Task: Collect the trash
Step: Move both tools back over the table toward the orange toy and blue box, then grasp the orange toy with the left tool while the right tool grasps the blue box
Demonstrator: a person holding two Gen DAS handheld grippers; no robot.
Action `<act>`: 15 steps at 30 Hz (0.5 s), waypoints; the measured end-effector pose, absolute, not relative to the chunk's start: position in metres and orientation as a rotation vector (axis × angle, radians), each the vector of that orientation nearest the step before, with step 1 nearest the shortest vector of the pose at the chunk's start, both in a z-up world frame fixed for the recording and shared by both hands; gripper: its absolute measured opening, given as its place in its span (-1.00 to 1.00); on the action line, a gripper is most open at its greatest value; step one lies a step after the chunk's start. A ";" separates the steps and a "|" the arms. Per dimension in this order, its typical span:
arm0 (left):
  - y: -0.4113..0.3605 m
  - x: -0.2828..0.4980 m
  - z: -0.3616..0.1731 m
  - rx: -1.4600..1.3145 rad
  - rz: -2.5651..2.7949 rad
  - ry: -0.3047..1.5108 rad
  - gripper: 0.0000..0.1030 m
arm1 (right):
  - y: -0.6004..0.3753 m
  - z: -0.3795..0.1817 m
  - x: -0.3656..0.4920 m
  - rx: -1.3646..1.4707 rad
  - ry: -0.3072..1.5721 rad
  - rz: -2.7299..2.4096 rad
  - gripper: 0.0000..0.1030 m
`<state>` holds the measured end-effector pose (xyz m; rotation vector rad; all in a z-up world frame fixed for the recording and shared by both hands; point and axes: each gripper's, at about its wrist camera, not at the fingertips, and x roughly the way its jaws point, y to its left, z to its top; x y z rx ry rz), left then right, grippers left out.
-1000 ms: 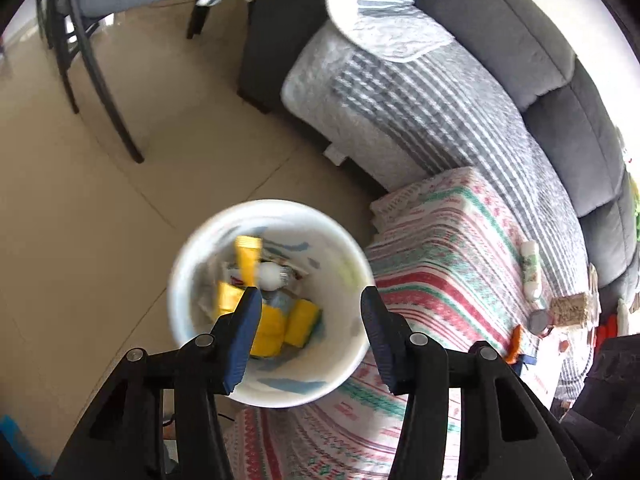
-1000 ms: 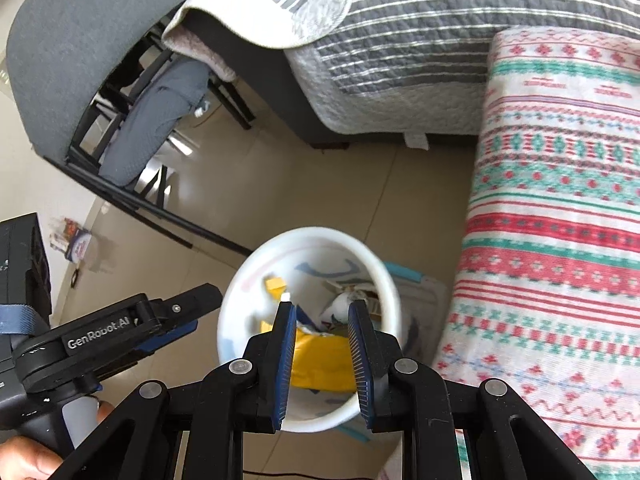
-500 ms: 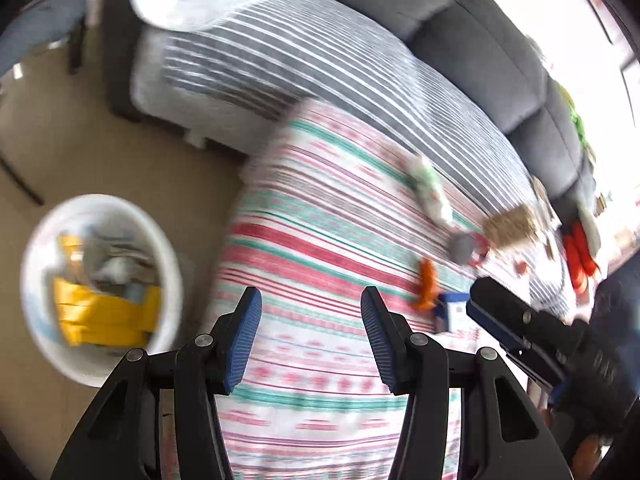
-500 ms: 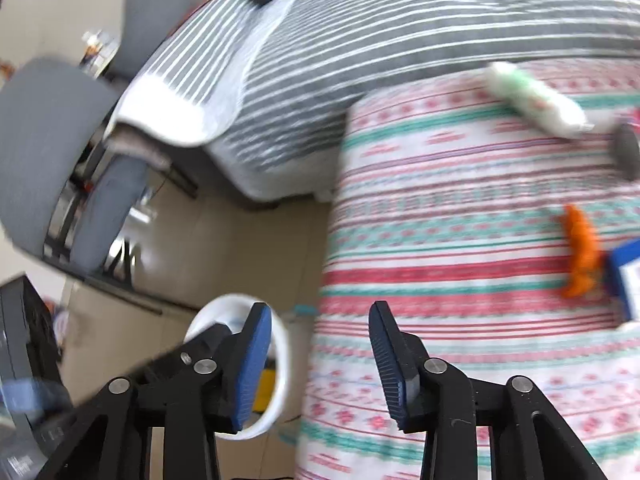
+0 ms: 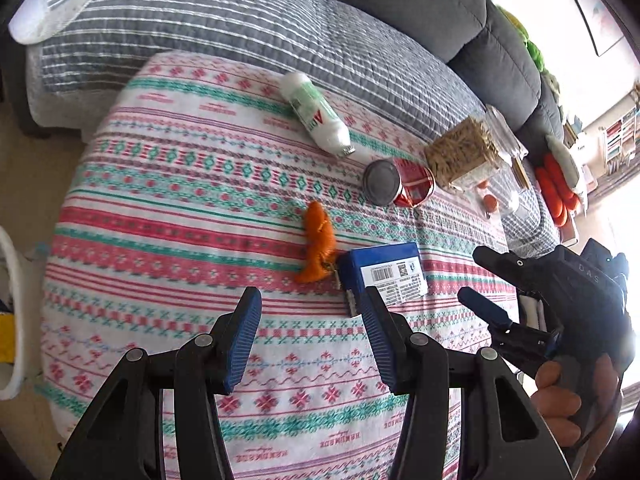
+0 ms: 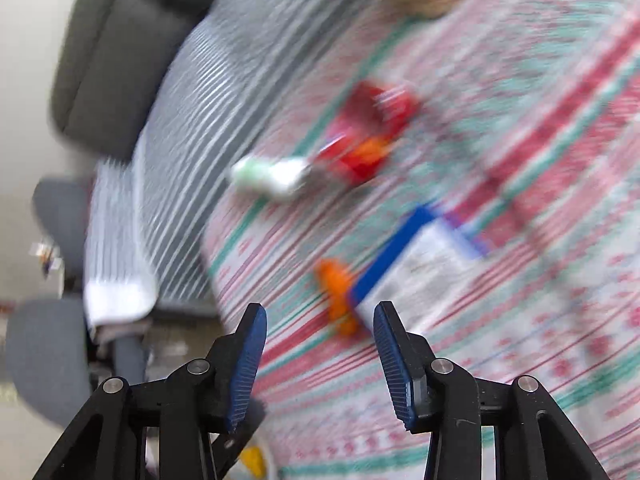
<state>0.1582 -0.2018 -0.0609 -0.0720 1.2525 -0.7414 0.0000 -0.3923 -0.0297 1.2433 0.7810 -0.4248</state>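
On the patterned cloth (image 5: 168, 216), a soft woven-looking cover banded in red, green and white with snowflake and diamond motifs, the trash lies scattered around a blue box (image 5: 384, 276). The box is flat and rectangular, its white label carrying a barcode and fine print too small to read. Touching its left edge lies an orange scrap (image 5: 318, 242), crumpled and irregular. Beyond the box a red can (image 5: 400, 188) lies on its side, its dull metal end facing the left wrist camera. Further beyond and to the left of the box lies a white plastic bottle (image 5: 316, 114) with a green label and red letters that cannot be read. Just right of the can stands a clear container (image 5: 462, 154) filled with tan, straw-like material. A grey quilted cover (image 5: 248, 20) with white stripes spreads behind the cloth.

The left gripper (image 5: 312, 336) hangs above the cloth just in front of the box, jaws about half apart, nothing between its ribbed blue pads. The right gripper (image 6: 320, 354) is opening its jaws, empty as well; its view is blurred. A hand (image 5: 576, 396) grips its black handle. Printed repeatedly along the cloth's near edge is the word "HANDMADE", upside down from the left wrist view.
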 end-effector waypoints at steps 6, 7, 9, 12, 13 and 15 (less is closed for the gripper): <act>-0.222 0.163 -0.077 -0.067 -0.735 1.278 0.06 | -0.417 -0.050 -0.011 1.317 0.783 -0.456 -0.04; -0.224 0.164 -0.079 -0.068 -0.731 1.282 0.06 | -0.419 -0.052 -0.010 1.322 0.788 -0.454 -0.04; -0.227 0.166 -0.083 -0.075 -0.728 1.288 0.06 | -0.421 -0.058 -0.008 1.344 0.797 -0.448 -0.04; -0.235 0.170 -0.088 -0.067 -0.731 1.292 0.06 | -0.421 -0.063 -0.005 1.341 0.812 -0.443 -0.04; -0.237 0.170 -0.089 -0.064 -0.731 1.292 0.06 | -0.420 -0.065 -0.003 1.341 0.815 -0.442 -0.04; -0.241 0.172 -0.093 -0.055 -0.729 1.298 0.06 | -0.422 -0.070 0.000 1.337 0.823 -0.444 -0.04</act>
